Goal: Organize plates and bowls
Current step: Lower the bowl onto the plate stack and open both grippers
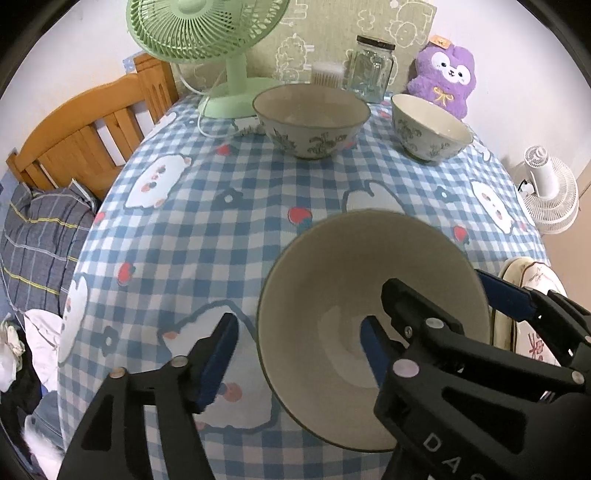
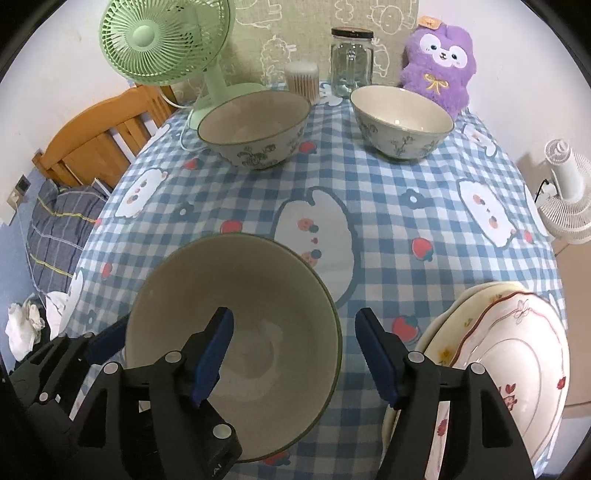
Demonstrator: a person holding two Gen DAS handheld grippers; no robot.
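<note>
In the left wrist view, we see our left gripper (image 1: 295, 354) released, straddling the near bowl's (image 1: 354, 266) left rim at lower centre; two bowls (image 1: 311, 120) and a green fan (image 1: 207, 33) stand above.

In the right wrist view, our right gripper (image 2: 295, 350) gapes across that bowl's right rim; stacked plates (image 2: 517, 354) sit lower right.

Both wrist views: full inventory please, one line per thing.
near bowl: 1, beige inside, table front, between both grippers
far bowls: 2, white with dark floral print, table back
plates: a stack, count unclear, cream with red flowers, front right edge
tablecloth: 1, blue-white check
desk fan: 1, green, back left
glass jar: 1, clear, dark lid, back centre
cotton swab tub: 1, beside jar
plush toy: 1, purple, back right
floor fan: 1, white, off table, right
left gripper: black, blue pads, open astride bowl's left rim
right gripper: same, open astride its right rim
</note>
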